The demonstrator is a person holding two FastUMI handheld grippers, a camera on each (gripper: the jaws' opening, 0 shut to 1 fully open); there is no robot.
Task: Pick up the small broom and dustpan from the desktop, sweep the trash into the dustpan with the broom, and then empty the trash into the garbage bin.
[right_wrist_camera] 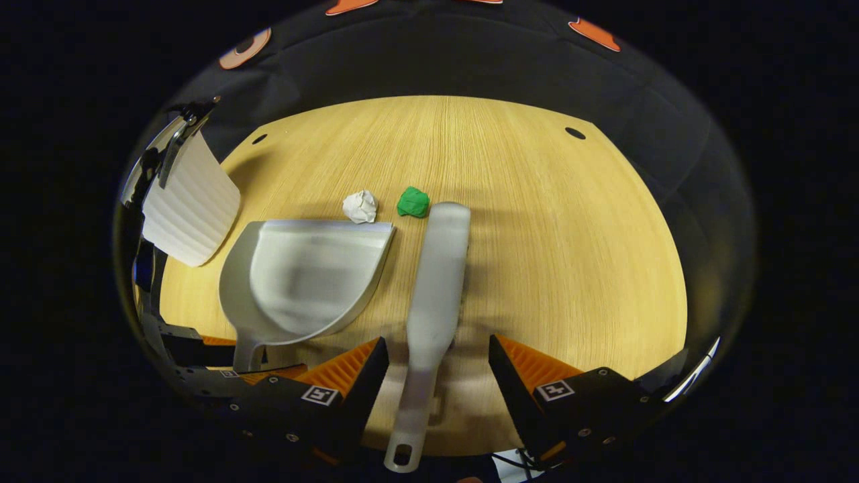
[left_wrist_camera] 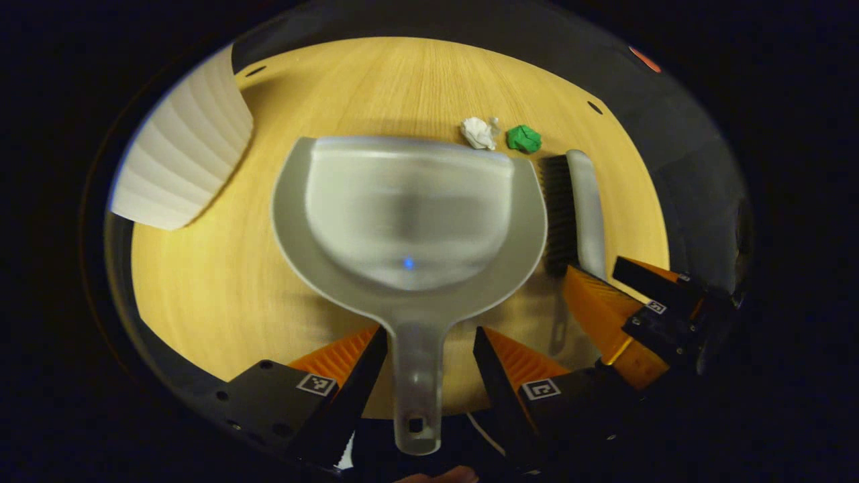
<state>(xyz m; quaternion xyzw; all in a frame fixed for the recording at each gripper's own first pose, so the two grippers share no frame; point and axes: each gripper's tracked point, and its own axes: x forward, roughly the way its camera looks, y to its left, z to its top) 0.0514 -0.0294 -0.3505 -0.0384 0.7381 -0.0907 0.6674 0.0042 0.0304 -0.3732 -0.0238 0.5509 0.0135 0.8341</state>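
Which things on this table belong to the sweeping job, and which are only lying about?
Belong to the job:
- dustpan
- broom
- white paper ball
- green paper ball
- white ribbed bin
- left gripper and right gripper, each open around a handle

Only lying about:
- nothing; I see only the bare wooden table
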